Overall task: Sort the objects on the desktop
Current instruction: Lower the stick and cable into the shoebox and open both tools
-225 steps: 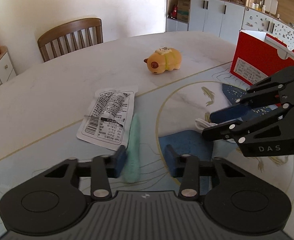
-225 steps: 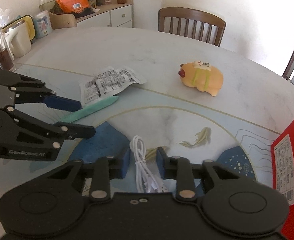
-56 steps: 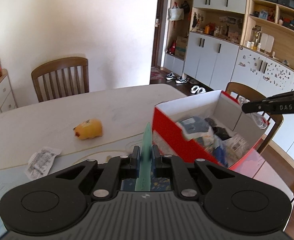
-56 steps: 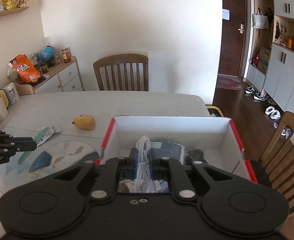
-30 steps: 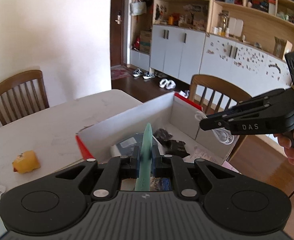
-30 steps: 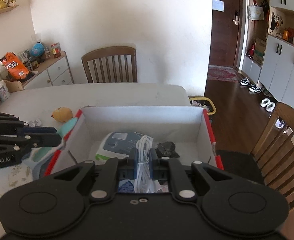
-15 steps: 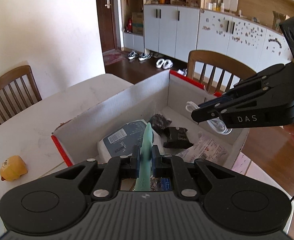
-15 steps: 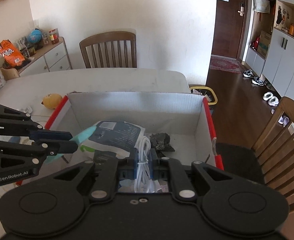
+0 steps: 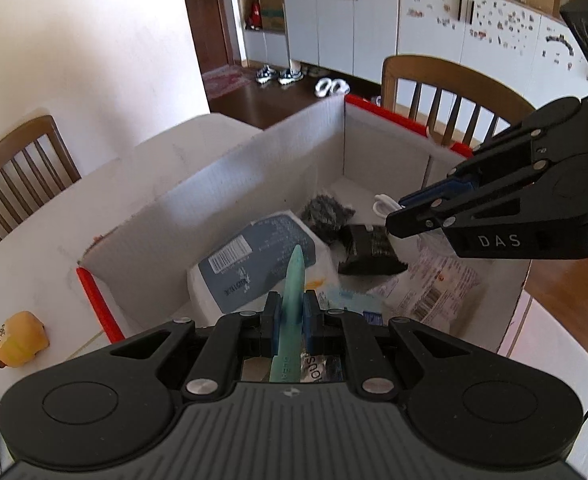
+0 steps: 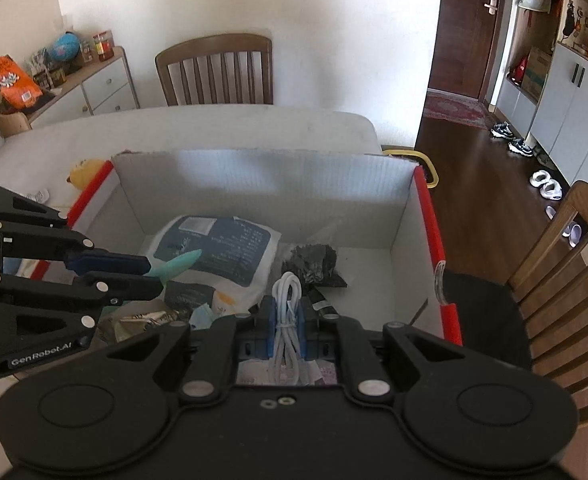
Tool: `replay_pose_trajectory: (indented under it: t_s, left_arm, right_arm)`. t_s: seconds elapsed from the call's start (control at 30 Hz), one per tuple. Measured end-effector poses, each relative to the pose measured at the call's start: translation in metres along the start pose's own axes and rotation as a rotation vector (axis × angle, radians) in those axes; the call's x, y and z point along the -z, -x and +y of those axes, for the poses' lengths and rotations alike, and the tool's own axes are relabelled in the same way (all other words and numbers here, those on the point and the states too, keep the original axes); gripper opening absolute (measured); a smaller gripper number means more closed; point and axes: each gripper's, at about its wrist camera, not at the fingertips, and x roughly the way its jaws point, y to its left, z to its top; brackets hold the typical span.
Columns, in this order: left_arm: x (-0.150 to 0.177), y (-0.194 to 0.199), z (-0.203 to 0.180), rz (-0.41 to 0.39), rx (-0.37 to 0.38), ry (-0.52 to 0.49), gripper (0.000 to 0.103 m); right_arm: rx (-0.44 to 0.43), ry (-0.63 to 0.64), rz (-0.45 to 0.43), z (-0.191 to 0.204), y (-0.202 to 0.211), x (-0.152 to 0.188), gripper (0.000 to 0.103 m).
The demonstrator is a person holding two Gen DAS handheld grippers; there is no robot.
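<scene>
L gripper [image 9: 289,316] pinching green stick [image 9: 292,280], long axis fwd, tip down toward blue-label bag [image 9: 253,256] in box [image 9: 221,188]. R gripper [image 10: 287,316] clamped on white cable [image 10: 287,300], also over box. Both w/ drop zone straight below; L nearer box's left wall.
</scene>
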Motion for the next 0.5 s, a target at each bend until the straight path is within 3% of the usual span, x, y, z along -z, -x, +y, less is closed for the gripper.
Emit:
replay_pose_trajectory:
  t_s: [0.5]
  left_arm:
    - [0.004,-0.017,0.001,0.101,0.026,-0.031,0.010]
  right_arm:
    - [0.006,0.033,0.066,0.001,-0.020,0.002,0.010]
